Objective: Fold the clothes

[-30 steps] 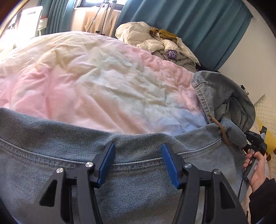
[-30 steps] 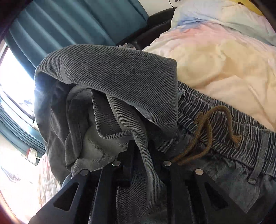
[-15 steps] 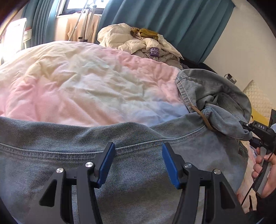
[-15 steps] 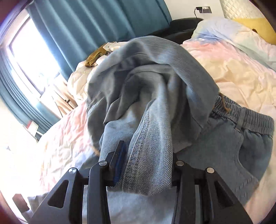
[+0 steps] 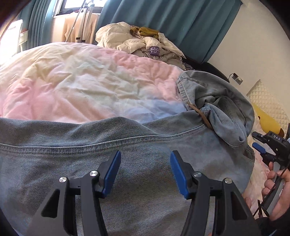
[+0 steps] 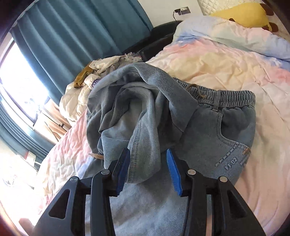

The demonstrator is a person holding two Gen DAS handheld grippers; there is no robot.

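Light blue jeans point(image 5: 126, 163) lie across a pastel quilt point(image 5: 81, 85) on the bed. One leg is folded back in a bunched heap point(image 6: 137, 112) over the elastic waistband point(image 6: 226, 96) with its brown drawstring. My left gripper point(image 5: 144, 169) is open and empty just above the flat denim. My right gripper point(image 6: 147, 167) is open, its blue pads either side of the bunched leg's hem, no longer pinching it. It also shows at the right edge of the left wrist view point(image 5: 261, 147).
A pile of cream and grey clothes point(image 5: 143, 45) sits at the far side of the bed under teal curtains point(image 5: 181, 21). A yellow plush pillow point(image 6: 241, 14) lies by the headboard. A drying rack point(image 5: 79, 27) stands by the window.
My right gripper opened and drew back from the jeans leg, which now rests folded over the waistband. The left gripper stayed open over the denim.
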